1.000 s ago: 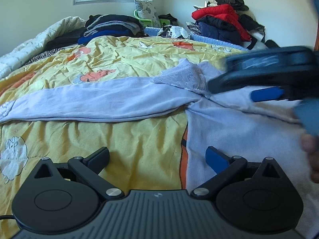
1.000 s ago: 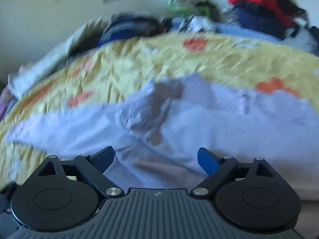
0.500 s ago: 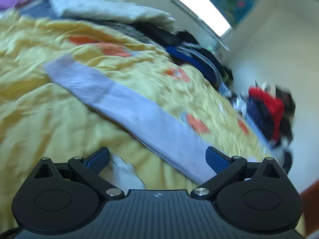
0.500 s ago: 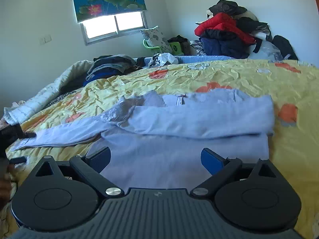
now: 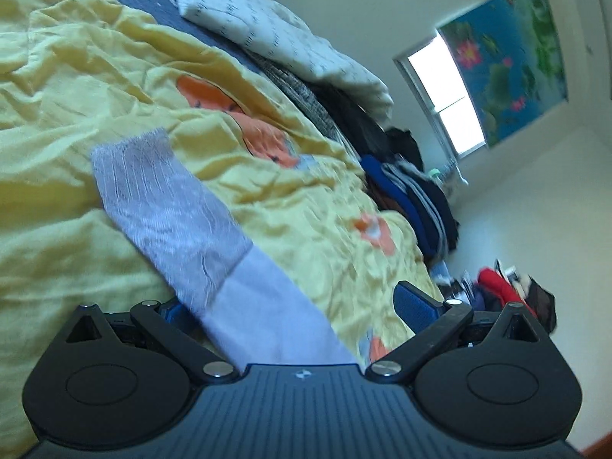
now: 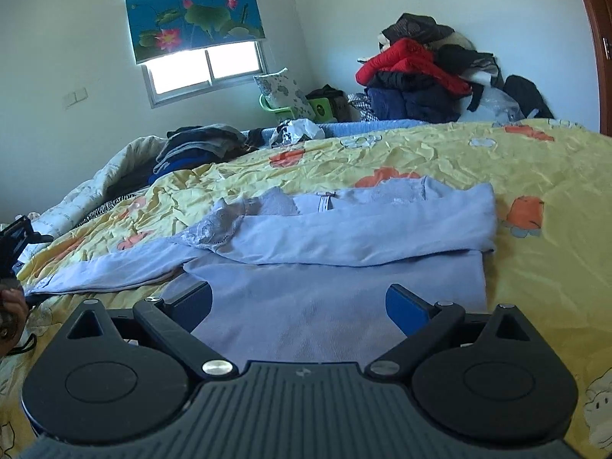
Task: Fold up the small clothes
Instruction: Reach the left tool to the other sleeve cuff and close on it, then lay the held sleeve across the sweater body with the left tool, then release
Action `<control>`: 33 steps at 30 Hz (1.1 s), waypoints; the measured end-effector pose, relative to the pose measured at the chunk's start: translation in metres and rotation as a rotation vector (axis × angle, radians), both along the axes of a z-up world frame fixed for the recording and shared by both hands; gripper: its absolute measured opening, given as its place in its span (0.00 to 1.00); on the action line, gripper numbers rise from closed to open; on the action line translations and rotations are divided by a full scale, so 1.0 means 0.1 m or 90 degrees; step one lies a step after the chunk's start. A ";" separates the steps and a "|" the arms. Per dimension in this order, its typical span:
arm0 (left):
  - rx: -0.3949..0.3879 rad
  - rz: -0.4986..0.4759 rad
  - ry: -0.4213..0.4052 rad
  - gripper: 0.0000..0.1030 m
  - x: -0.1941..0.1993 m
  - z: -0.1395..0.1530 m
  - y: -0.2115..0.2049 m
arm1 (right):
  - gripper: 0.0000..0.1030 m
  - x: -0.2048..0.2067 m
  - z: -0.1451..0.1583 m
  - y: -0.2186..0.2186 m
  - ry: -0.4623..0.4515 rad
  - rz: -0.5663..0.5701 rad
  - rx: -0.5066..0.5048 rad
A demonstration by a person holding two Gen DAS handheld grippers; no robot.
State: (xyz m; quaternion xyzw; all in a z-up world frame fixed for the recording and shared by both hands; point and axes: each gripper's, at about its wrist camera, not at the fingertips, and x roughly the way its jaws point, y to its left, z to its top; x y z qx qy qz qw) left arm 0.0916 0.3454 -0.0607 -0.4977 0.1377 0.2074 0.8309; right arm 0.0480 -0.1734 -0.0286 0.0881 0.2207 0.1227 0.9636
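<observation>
A pale blue long-sleeved top (image 6: 336, 252) lies spread on the yellow bedspread (image 6: 535, 168), one sleeve folded across its body. The left gripper (image 5: 294, 302) straddles the outstretched sleeve's lace cuff (image 5: 168, 206), fingers released; the right gripper (image 6: 298, 298) hovers over the hem, fingers likewise spread.

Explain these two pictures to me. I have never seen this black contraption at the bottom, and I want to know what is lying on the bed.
No robot here: a person holds a two-finger gripper in each hand, each with a camera looking along its fingers. One picture is from the left gripper, tilted sideways, with a pale blue sleeve running between its open blue pads. The other is from the right gripper, open above the pale blue top, one sleeve already folded across it. The top lies on a yellow bedspread. Neither gripper holds anything.
</observation>
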 end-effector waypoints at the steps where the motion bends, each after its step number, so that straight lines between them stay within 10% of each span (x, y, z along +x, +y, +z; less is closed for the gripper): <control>1: -0.004 0.012 -0.002 0.99 0.00 0.00 0.01 | 0.95 -0.01 0.02 -0.01 -0.002 0.000 0.001; 3: -0.006 0.029 0.004 0.95 0.02 0.01 0.01 | 0.93 -0.02 0.04 -0.04 -0.005 -0.003 -0.001; 7: 0.013 0.044 0.063 0.30 0.08 -0.03 0.01 | 0.92 -0.03 0.04 -0.07 -0.002 -0.012 -0.028; 10: 0.018 0.046 0.073 0.12 0.07 -0.09 0.04 | 0.92 -0.05 0.01 -0.11 0.006 -0.013 -0.016; 22: 0.238 -0.008 0.115 0.08 0.20 0.25 -0.44 | 0.92 -0.01 -0.13 -0.30 0.042 -0.034 -0.006; 33: 0.447 -0.219 0.111 0.09 0.61 0.62 -1.70 | 0.94 0.05 -0.21 -0.24 0.055 -0.002 -0.013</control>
